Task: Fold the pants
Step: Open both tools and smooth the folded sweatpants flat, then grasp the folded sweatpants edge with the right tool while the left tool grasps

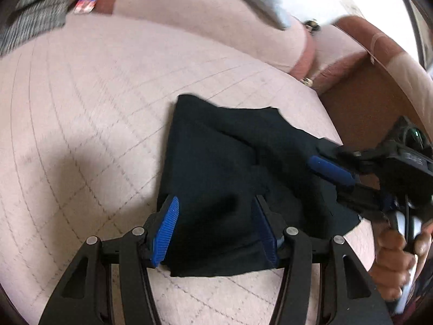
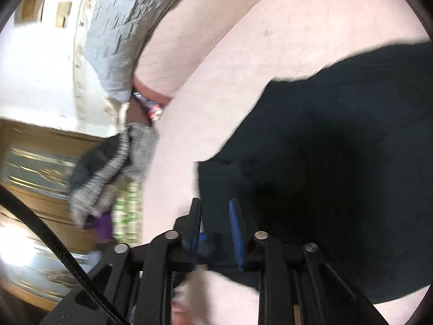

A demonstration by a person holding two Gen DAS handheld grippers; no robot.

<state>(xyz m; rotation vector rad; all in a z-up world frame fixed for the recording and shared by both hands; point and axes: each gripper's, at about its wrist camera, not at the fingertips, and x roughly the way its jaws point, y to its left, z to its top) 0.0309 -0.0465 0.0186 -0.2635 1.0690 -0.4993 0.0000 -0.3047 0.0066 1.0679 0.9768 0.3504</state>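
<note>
Pink quilted sofa [image 1: 94, 86] w/ black pants [image 1: 216, 162]; left claw [image 1: 216, 230] half-open astride cloth, right claw [image 2: 215, 230] nipping pants edge.

Matt black cloth pants [image 1: 230, 162] on pale pink quilted fabric cushion [image 1: 94, 103]

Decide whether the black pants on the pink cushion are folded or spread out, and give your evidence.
Folded. The black pants lie as a compact bundle with overlapping layers on the pink cushion, no full-length legs showing.
</note>
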